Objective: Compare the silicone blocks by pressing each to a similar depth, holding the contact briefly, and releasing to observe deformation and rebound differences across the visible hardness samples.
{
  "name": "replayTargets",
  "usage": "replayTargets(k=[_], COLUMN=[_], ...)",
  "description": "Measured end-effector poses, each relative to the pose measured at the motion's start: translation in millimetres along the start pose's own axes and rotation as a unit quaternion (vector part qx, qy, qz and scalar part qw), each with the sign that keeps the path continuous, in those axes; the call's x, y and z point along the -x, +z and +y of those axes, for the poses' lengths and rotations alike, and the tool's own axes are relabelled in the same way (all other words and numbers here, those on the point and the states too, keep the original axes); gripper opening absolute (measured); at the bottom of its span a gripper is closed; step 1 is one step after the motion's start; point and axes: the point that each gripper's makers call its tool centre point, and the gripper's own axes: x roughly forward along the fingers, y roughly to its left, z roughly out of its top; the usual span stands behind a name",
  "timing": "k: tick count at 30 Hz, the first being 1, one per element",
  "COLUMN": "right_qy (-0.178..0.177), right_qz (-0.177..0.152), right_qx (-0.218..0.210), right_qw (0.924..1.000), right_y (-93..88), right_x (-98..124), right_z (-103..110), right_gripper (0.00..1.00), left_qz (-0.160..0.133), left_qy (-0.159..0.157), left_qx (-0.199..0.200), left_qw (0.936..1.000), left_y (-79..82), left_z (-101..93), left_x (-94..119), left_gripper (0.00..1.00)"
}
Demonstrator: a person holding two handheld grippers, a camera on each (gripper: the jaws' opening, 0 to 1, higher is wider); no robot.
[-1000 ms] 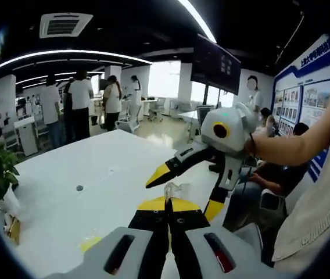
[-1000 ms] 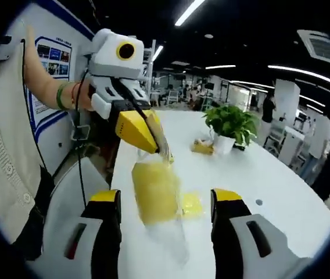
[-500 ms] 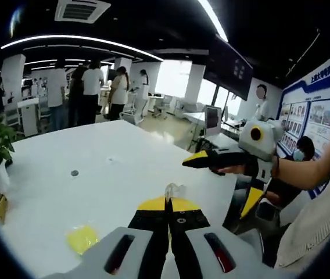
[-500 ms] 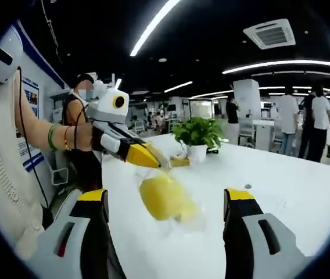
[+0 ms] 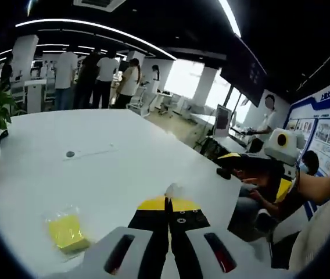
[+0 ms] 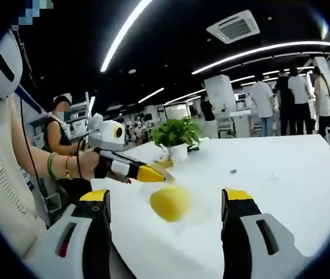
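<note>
Meanwhile, on a white table (image 5: pixel 124 168) in an open-plan office, a yellow silicone block in a clear plastic bag (image 5: pixel 66 231) lies flat to the left of the left gripper (image 5: pixel 168 200), whose yellow-tipped jaws are pressed together on a thin scrap of clear film at their tips. In the right gripper view, the same block (image 6: pixel 169 203) sits blurred between the widely spread jaws of the right gripper (image 6: pixel 168 200), which touch nothing, while the left gripper (image 6: pixel 153 173) reaches in from the left, its tip just beside the bag's near edge. A potted plant (image 6: pixel 175 135) stands further back on the table, and people stand about in the distance. The block looks light and soft, likely to give under a modest squeeze and spring back; the slick bag could slide on the smooth tabletop. A press on the block's broad top face, or a pinch across its two opposite sides, seems the safest hold, with the loose film kept out of the way.
</note>
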Motion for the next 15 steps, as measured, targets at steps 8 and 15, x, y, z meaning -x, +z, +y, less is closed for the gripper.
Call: replayTargets(k=[8, 15], right_qy=[-0.015, -0.031], right_qz=[0.04, 0.046], right_qx=[-0.013, -0.037], right_qw=[0.999, 0.9977], right_y=[-27.6, -36.3], right_x=[0, 1], right_z=[-11, -28], right_gripper=[0.69, 0.69], left_qz=[-0.002, 0.012], left_qy=[-0.018, -0.03], left_qx=[0.068, 0.101], left_qw=[0.9975, 0.9944], left_y=[-8.8, -18.8], left_z=[14.0, 25.1], left_x=[-41, -80], left_gripper=[0.0, 0.0])
